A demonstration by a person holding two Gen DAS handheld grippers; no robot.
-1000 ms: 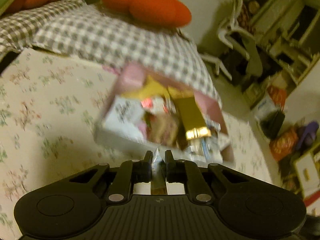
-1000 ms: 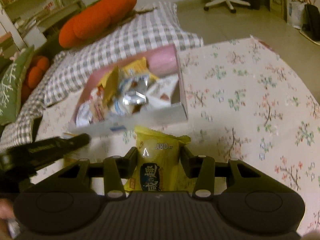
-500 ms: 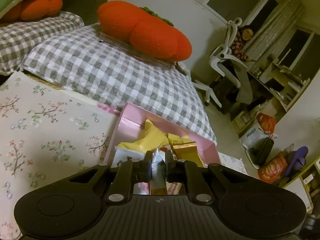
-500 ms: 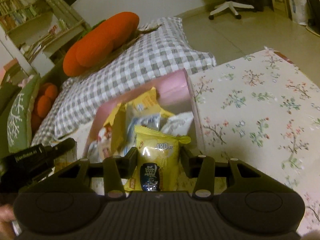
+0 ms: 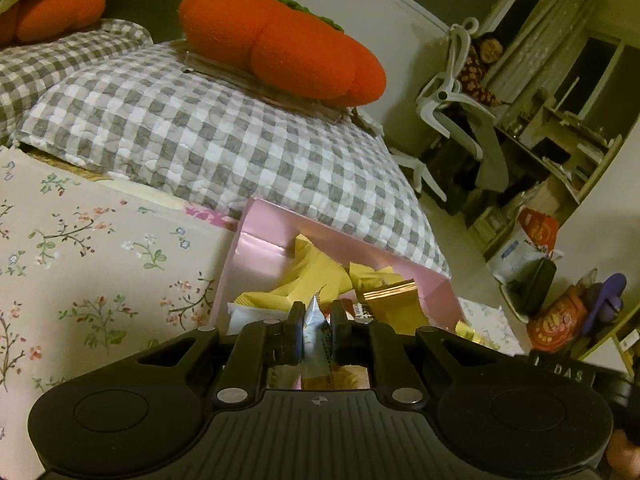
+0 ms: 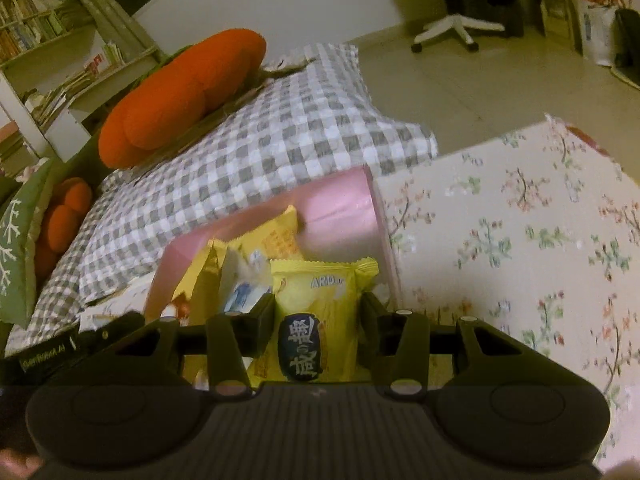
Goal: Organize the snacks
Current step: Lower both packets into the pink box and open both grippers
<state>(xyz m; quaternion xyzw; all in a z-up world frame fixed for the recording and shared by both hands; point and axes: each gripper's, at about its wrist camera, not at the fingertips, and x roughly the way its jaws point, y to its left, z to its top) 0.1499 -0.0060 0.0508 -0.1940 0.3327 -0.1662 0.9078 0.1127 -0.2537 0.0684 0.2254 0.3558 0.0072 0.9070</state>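
A pink box [image 5: 264, 248] full of snack packets sits on the floral cloth. It also shows in the right wrist view [image 6: 340, 208]. My left gripper [image 5: 318, 320] is shut on a thin silver snack packet [image 5: 316, 340] held edge-on just over the box's near side. My right gripper [image 6: 318, 308] is shut on a yellow snack packet [image 6: 316, 320] with a dark label, held over the box's near edge. Yellow packets [image 5: 316, 276] and a gold one [image 5: 394, 292] lie inside the box.
A grey checked cushion [image 5: 208, 136] with an orange plush pillow [image 5: 280, 48] lies behind the box. The floral cloth [image 6: 520, 232] spreads to the right. A white office chair [image 6: 444, 28] and bags [image 5: 536, 236] stand on the floor beyond.
Both grippers have moved in toward the pink box with their packets; the box now sits right below the fingertips.
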